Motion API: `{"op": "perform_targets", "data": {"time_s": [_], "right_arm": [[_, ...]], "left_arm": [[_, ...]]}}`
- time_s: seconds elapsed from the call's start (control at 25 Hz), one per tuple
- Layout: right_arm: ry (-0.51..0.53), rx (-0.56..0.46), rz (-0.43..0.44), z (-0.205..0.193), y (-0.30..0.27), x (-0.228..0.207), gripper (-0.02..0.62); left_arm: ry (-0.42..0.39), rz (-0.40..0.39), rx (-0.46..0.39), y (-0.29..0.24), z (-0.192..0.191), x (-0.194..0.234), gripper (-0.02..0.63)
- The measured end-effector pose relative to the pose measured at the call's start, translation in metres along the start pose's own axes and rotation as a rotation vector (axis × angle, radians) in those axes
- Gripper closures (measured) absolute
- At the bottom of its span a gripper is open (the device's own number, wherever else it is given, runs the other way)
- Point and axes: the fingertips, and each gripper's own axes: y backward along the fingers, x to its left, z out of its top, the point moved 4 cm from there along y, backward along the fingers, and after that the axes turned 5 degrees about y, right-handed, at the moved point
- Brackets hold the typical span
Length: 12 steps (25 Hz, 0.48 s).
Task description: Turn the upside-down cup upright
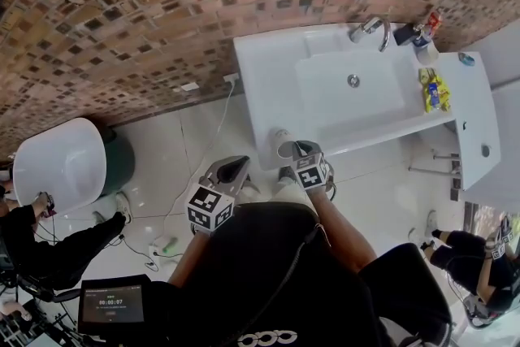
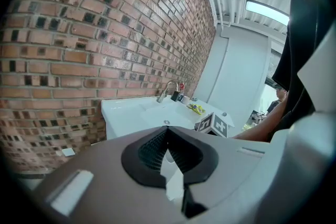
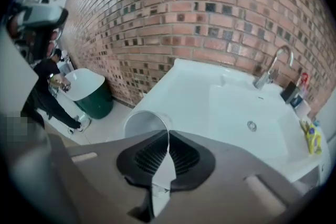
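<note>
A white plastic cup (image 1: 283, 147) is at the front left corner of the white sink counter (image 1: 268, 77). In the right gripper view the cup (image 3: 140, 124) is tilted, its open mouth turned toward the camera. My right gripper (image 1: 296, 150) is shut on the cup, and its pads (image 3: 168, 136) pinch the thin wall at the rim. My left gripper (image 1: 236, 165) hangs over the floor, left of the counter's corner and apart from the cup. Its jaws (image 2: 167, 132) are shut with nothing between them.
The counter holds a basin (image 1: 349, 85), a faucet (image 1: 370, 28), bottles (image 1: 418, 35) and a yellow packet (image 1: 435, 92) at the right. A brick wall stands behind. A round white table (image 1: 61, 162) is at the left. People sit at both sides, and cables (image 1: 162, 244) lie on the floor.
</note>
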Motion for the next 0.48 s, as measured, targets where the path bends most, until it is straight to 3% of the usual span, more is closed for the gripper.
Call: {"op": "perform_targets", "data": {"time_s": [0.12,0.28,0.48], "right_arm": [[-0.066,0.023,0.034,-0.007,0.005,-0.010,0.595],[-0.087,0.088,0.054,-0.004,0.017,-0.021,0.595],[-0.090,0.213,0.144,0.005,0.018,-0.022,0.595]], "left_arm": [[0.002,-0.001,-0.010,-0.003,0.003,-0.002,0.595],[0.009,0.008,-0.026,-0.005,0.005,-0.001,0.595],[0.020,0.019,-0.040,-0.010,0.007,-0.001,0.595]]}}
